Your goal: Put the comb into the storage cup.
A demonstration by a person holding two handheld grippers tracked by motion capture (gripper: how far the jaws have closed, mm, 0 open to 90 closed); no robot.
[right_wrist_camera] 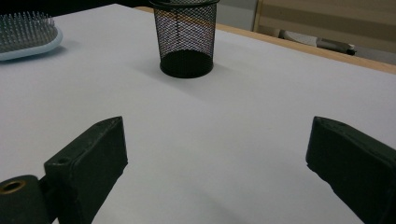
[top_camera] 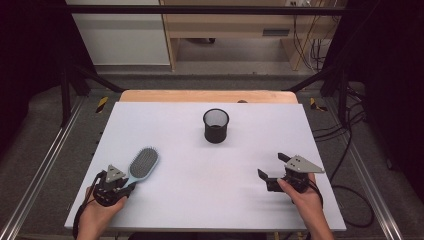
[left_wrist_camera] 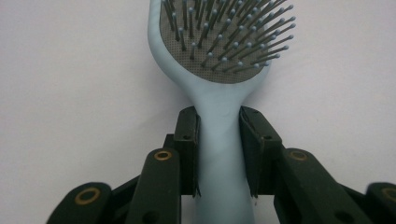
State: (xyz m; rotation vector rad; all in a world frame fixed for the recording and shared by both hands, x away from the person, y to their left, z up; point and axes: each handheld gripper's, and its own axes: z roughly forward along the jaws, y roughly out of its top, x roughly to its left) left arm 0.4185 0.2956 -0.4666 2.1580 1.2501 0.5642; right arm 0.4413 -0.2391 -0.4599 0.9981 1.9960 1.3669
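White tabletop (top_camera: 200, 165) — bristly blue hairbrush (top_camera: 143, 163)

The pale blue plastic hairbrush (left_wrist_camera: 219, 93) runs off the left gripper view's top and bottom edges, its handle sides hidden by the jaws, while the black wire-mesh cup (right_wrist_camera: 186, 39) loses its rim at the right gripper view's top.

black mesh cup (top_camera: 216, 125): upright, far middle of white table (top_camera: 200, 200) | wooden edge (top_camera: 207, 96): behind table | cables (top_camera: 350, 150): on floor, right side
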